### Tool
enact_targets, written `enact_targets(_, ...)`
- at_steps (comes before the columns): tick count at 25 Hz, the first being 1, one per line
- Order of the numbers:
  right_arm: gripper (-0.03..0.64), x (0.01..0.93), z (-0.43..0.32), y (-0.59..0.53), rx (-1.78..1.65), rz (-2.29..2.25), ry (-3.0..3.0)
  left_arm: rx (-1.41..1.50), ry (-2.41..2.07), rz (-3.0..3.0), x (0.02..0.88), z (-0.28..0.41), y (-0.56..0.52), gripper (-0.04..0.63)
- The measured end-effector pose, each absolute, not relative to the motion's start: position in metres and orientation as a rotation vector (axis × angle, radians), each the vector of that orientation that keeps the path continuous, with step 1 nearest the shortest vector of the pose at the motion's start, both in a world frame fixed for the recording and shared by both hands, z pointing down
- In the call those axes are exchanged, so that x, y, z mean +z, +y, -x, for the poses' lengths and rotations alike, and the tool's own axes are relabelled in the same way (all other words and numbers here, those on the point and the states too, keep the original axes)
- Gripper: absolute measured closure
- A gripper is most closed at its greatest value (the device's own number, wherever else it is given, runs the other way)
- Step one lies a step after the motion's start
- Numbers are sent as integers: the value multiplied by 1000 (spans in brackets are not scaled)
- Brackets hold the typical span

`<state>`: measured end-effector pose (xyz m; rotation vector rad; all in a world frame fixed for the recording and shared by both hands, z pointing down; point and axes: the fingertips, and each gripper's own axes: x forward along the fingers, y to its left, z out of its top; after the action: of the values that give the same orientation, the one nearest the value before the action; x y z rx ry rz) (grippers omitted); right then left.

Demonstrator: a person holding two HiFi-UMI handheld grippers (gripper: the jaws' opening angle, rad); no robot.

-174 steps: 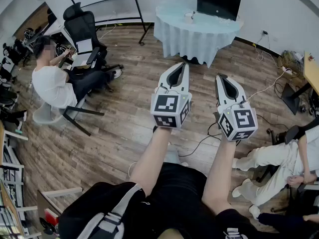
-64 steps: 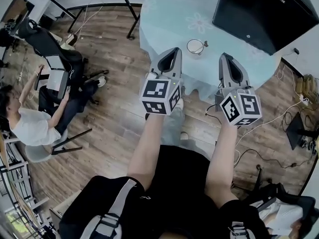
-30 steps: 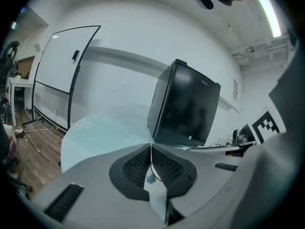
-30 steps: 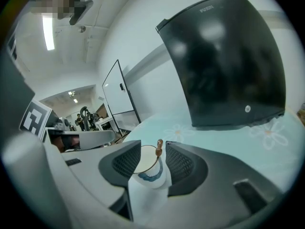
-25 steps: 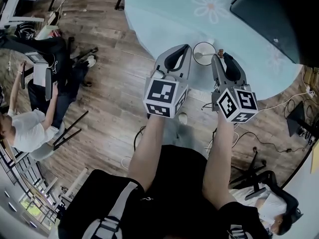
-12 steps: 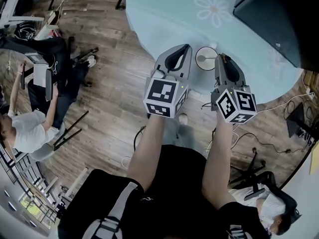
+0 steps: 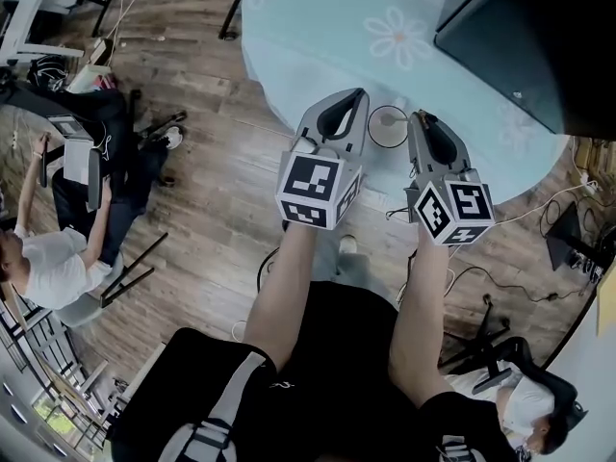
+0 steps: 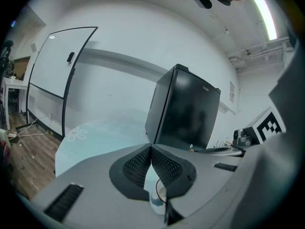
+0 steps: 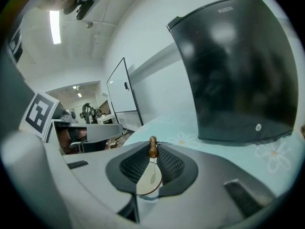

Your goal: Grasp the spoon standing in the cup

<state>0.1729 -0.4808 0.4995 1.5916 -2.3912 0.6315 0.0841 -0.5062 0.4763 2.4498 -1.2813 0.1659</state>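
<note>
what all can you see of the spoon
The spoon is small and slim: a brown rounded knob on top, a thin pale stem, a pale oval bowl below. It stands nearly upright, pinched just under the knob between the right tool's jaws, which have just been closing on it. Its bowl hangs over the cup's mouth; contact there is unclear.

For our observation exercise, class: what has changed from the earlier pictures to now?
The person walked up to the table; the right gripper has just been closing its jaws and now grips the spoon. The cup stays on the table, the left gripper shut.
</note>
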Motion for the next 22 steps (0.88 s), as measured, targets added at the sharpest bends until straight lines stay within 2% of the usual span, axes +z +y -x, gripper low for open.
enact_targets(22,575,387,-179,-529,280,-1646,-2444,-44,-1242,-2646,376,-99,-561,594)
